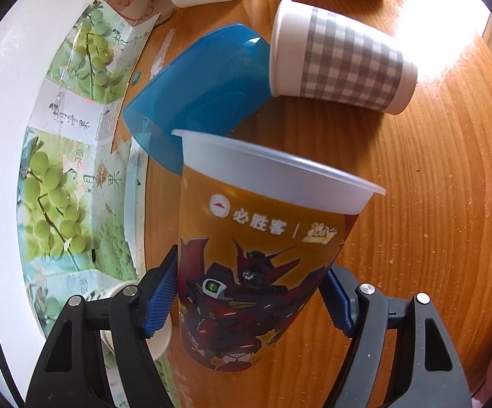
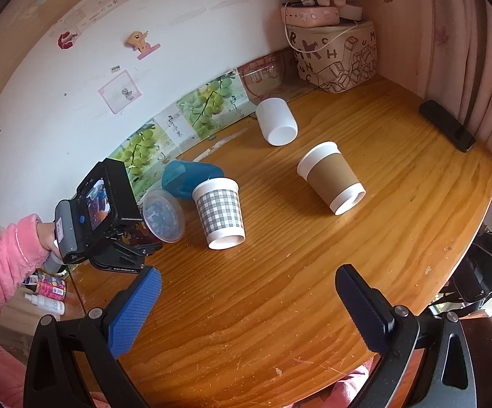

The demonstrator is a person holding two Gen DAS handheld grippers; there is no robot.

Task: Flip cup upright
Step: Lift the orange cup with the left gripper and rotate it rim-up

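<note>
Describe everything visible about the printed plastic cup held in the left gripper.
The printed plastic cup is a tall, tapered, translucent cup with a frosted rolled rim, an orange-looking body, white Chinese lettering with a small logo, and a red robot figure. The left gripper clamps its lower body between blue ribbed pads. It looks lifted off the wooden table, tilted, its open mouth toward the right-wrist camera. It appears empty. The blue cup lies just behind it; contact is unclear.

Obstacles: blue cup [image 2: 191,178], checked cup [image 2: 220,212], brown cup [image 2: 332,180], white cup [image 2: 276,120] lying mid-table; bare wooden tabletop [image 2: 263,306] nearer the front edge.
</note>
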